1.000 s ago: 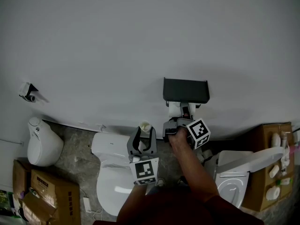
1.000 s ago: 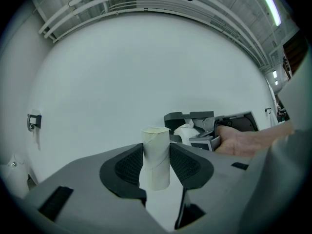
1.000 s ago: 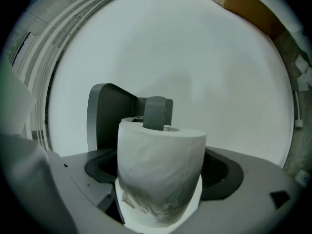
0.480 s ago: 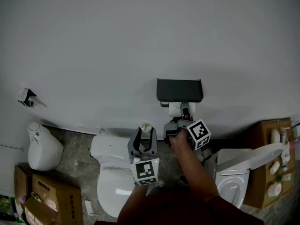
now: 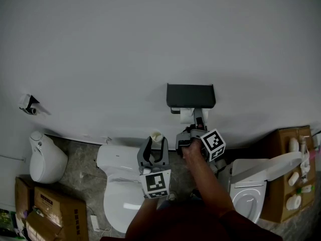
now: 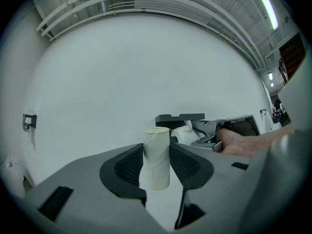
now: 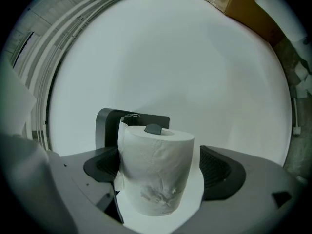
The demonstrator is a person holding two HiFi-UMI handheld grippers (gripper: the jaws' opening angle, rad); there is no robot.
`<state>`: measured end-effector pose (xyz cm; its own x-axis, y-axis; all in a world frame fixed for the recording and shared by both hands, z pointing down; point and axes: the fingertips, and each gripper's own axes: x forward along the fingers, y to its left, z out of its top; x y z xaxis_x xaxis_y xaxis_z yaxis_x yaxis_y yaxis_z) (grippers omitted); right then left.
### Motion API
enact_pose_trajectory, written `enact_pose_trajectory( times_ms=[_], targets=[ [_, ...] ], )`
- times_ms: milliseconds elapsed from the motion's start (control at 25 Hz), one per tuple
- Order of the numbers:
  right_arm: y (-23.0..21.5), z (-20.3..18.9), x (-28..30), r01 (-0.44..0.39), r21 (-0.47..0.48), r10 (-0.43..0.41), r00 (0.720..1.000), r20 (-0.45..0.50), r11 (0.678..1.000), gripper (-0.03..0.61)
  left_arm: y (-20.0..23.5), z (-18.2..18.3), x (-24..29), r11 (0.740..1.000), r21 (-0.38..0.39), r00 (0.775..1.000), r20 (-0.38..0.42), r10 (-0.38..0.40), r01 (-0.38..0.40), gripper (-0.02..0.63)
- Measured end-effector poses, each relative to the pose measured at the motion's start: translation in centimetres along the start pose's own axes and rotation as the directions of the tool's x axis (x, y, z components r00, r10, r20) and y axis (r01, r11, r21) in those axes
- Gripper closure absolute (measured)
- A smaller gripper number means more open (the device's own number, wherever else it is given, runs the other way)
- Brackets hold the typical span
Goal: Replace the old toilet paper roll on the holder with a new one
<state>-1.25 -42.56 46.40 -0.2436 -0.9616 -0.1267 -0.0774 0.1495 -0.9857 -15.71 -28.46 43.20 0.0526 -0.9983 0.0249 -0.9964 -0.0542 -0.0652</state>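
Note:
A black holder (image 5: 190, 95) is fixed to the white wall. The new white roll (image 5: 186, 116) hangs just under it, and in the right gripper view the holder's dark bar end (image 7: 152, 129) pokes out of the core of this roll (image 7: 156, 177). My right gripper (image 5: 193, 123) has the roll between its jaws; the left pad is against it and a narrow gap shows at the right pad. Below and to the left, my left gripper (image 5: 155, 145) is shut on the empty cardboard tube (image 5: 156, 135), which stands upright between the pads (image 6: 156, 156).
A white toilet (image 5: 120, 195) stands below the left gripper and another (image 5: 251, 197) with its lid up at the right. Cardboard boxes (image 5: 47, 205) lie at the lower left; a box with bottles (image 5: 293, 182) is at the right. A small fitting (image 5: 27, 103) sticks out of the wall.
The right gripper and the roll have shifted a little to the right under the holder. The left gripper with the tube has kept still.

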Motion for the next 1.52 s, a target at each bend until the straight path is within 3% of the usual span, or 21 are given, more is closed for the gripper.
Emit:
enact_pose_trajectory(
  times_ms=[1000,1200,1520],
  targets=[
    [-2.2,10.9,-3.8,0.062,-0.021,-0.057,0.983,0.177,0.998,0.107,-5.5,1.2,1.7,0.994,0.001,0.994,0.025,-0.110,0.111,0.431],
    [-1.8,11.9,-4.5,0.043,-0.071,-0.032,0.986,0.163,0.997,0.107,-6.6,1.4,2.0,0.992,0.005,0.991,0.030,-0.128,0.128,0.431],
    [0.7,12.0,-6.1,-0.014,-0.235,0.036,0.995,0.092,0.972,0.109,-7.2,1.7,2.2,0.991,0.009,0.991,0.035,-0.131,0.130,0.431]
  ],
)
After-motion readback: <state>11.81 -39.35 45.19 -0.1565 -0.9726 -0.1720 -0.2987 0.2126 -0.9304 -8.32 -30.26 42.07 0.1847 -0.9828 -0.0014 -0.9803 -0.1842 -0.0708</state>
